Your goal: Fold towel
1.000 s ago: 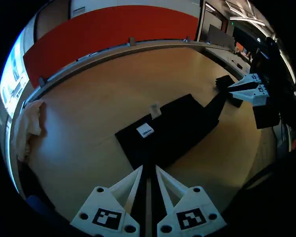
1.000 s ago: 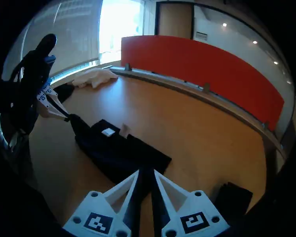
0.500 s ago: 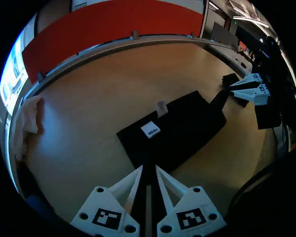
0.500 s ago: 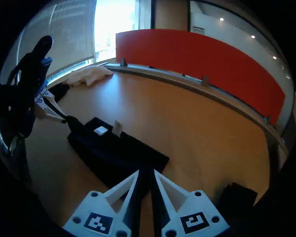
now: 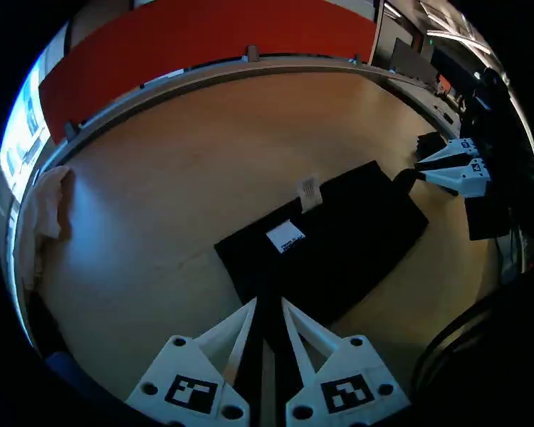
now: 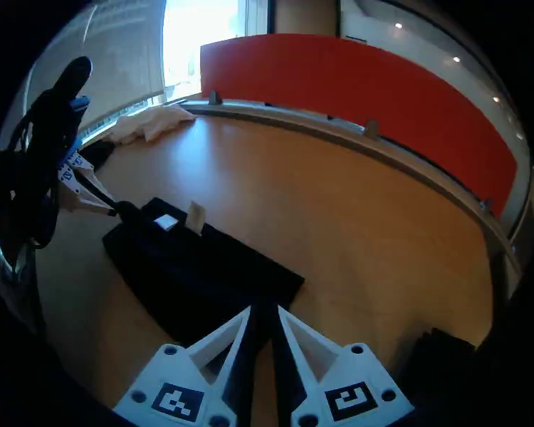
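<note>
A black towel [image 5: 331,235] lies spread on the wooden table [image 5: 160,164], a white label [image 5: 285,236] and a pale tag [image 5: 309,192] on its upper side. My left gripper [image 5: 268,313] is shut on the towel's near corner, with dark cloth running between its fingers. In the left gripper view my right gripper [image 5: 418,169] pinches the far right corner, slightly lifted. In the right gripper view the towel [image 6: 189,270] runs from my right gripper [image 6: 265,317], shut on its corner, to my left gripper [image 6: 110,208] at the left, held by a dark-sleeved hand.
A cream cloth [image 5: 43,213] lies bunched at the table's far left edge, also seen in the right gripper view [image 6: 146,122]. A red partition [image 5: 196,43] runs along the table's back edge. A dark folded item [image 6: 445,356] sits near the right gripper.
The towel has been drawn out flatter and wider on the table. The right gripper sits lower and closer to the table in the left gripper view. Both grippers keep their hold.
</note>
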The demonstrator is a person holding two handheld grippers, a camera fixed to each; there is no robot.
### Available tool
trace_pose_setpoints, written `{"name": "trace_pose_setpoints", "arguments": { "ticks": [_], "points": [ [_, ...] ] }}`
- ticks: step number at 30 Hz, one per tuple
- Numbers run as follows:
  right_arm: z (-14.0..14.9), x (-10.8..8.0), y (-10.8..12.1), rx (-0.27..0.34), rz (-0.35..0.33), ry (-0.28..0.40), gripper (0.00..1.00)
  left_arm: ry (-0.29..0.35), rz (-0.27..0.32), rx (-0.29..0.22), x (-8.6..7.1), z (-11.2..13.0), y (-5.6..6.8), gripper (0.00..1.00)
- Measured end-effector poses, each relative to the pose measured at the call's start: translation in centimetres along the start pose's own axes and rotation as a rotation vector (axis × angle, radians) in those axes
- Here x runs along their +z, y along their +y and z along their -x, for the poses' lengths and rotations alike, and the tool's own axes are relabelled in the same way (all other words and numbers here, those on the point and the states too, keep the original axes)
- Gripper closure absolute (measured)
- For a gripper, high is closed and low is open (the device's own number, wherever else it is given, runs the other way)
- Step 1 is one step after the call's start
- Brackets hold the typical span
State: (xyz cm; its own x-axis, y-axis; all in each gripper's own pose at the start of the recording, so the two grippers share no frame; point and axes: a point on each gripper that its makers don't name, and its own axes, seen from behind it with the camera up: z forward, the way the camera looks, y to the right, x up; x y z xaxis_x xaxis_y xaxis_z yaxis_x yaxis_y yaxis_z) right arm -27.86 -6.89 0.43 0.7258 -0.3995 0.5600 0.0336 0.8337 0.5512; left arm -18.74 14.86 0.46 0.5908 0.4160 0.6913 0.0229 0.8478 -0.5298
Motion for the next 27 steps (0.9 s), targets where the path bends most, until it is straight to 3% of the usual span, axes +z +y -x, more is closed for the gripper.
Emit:
{"name": "trace_pose_setpoints", "arguments": {
  "ticks": [13, 18, 21, 24, 27],
  "points": [
    [0.0, 1.9, 1.0, -0.001, 0.039, -0.008, 0.87, 0.003, -0.033, -0.011, 1.9, -0.6, -1.4, 0.77],
    [-0.1, 2.4, 1.4, 0.001, 0.055, -0.012, 0.81, 0.014, -0.062, -0.011, 2.4, -0.9, -2.2, 0.73],
    [-0.1, 2.6, 1.7, 0.002, 0.065, -0.015, 0.76, 0.020, -0.079, -0.012, 2.7, -1.2, -2.7, 0.65],
    [-0.1, 2.7, 1.8, 0.004, 0.068, -0.017, 0.64, 0.027, -0.092, -0.016, 2.7, -1.4, -3.2, 0.60],
    [-0.2, 2.7, 1.9, 0.006, 0.071, -0.017, 0.42, 0.036, -0.102, -0.020, 2.6, -1.6, -3.5, 0.45]
  ]
}}
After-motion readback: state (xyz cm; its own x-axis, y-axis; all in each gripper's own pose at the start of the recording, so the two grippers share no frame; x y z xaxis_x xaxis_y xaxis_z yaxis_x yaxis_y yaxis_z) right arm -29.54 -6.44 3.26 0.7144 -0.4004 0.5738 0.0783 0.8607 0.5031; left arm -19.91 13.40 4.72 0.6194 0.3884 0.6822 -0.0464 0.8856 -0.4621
